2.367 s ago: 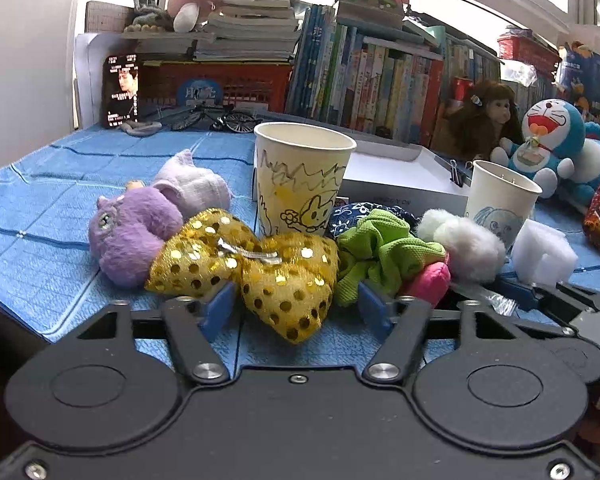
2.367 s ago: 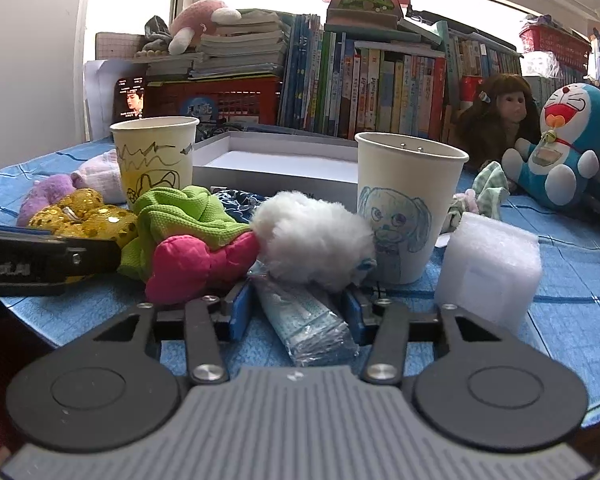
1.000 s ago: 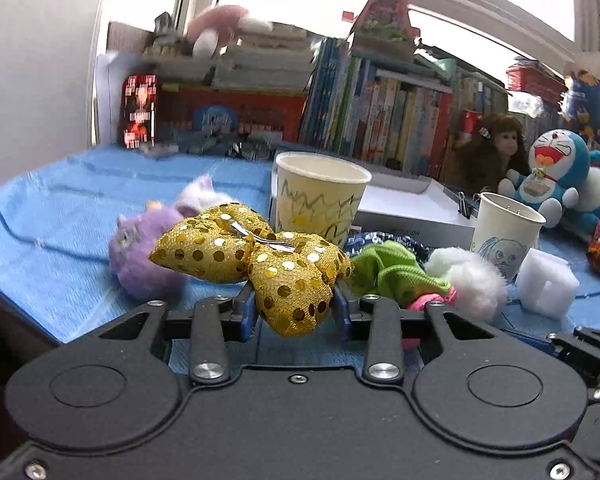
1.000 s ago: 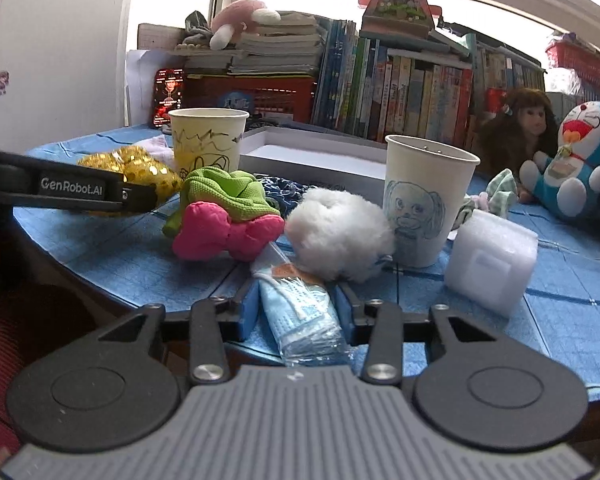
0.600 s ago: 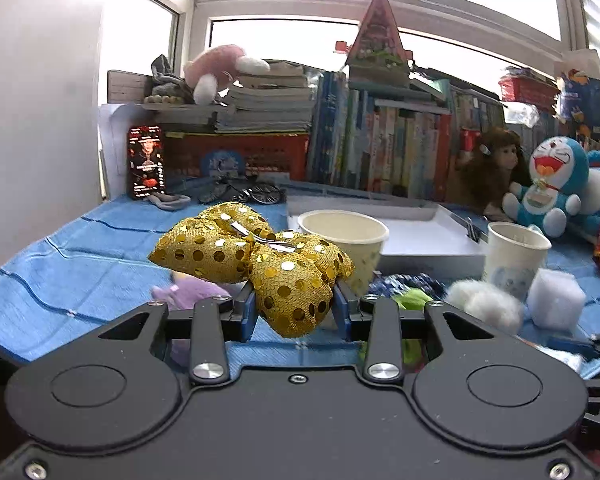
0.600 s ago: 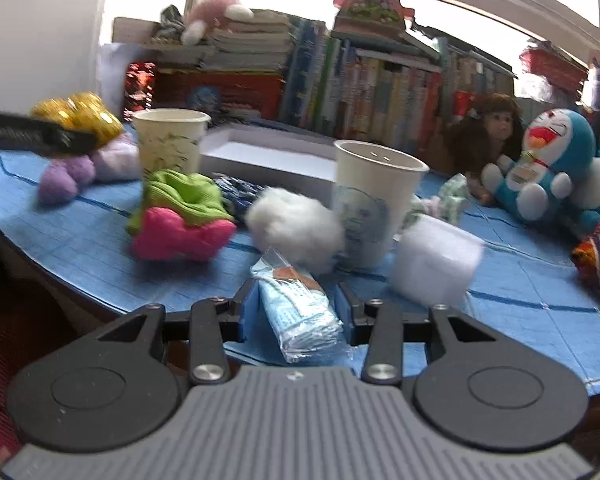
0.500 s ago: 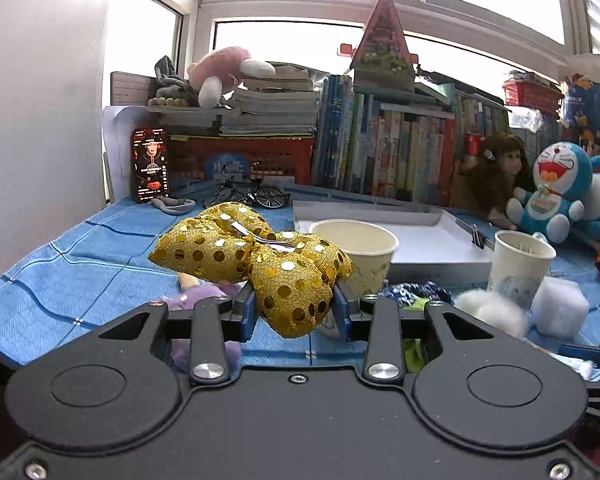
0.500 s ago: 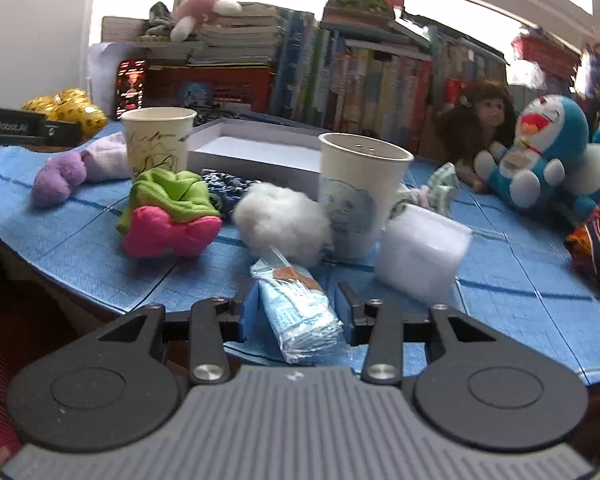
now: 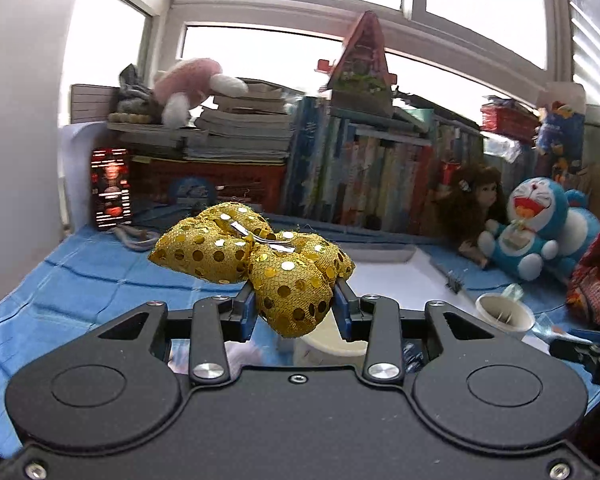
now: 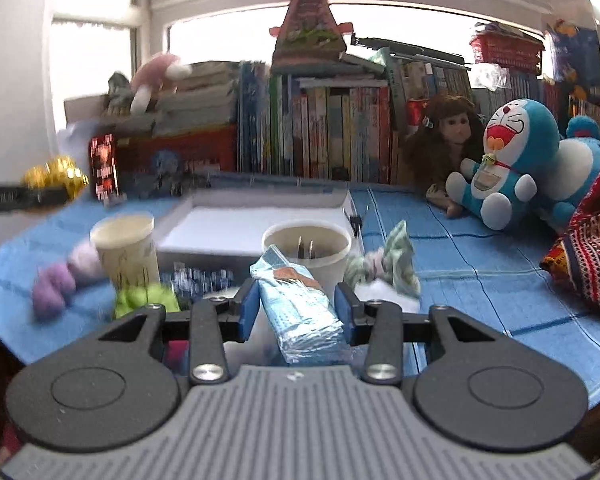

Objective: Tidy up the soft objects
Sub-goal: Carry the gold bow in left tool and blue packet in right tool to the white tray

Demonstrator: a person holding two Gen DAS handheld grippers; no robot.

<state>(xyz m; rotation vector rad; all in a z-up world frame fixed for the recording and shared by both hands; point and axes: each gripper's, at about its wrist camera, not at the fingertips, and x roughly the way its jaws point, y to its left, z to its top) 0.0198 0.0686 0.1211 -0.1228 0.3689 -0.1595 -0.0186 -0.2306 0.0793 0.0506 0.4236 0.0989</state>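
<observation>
Tongs (image 9: 295, 307) clamping gold bow (image 9: 256, 258), aloft

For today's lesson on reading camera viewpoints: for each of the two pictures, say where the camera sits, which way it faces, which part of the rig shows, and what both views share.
Left wrist view: sits behind the left tool, raised above the table, facing the bookshelf; shows its black body and blue pads shut on the gold bow.
Right wrist view: sits behind the right tool, facing the same shelf; shows its grey body shut on the blue packet.
Shared: the white tray, the blue cat toy, the doll; the bow shows far left.
</observation>
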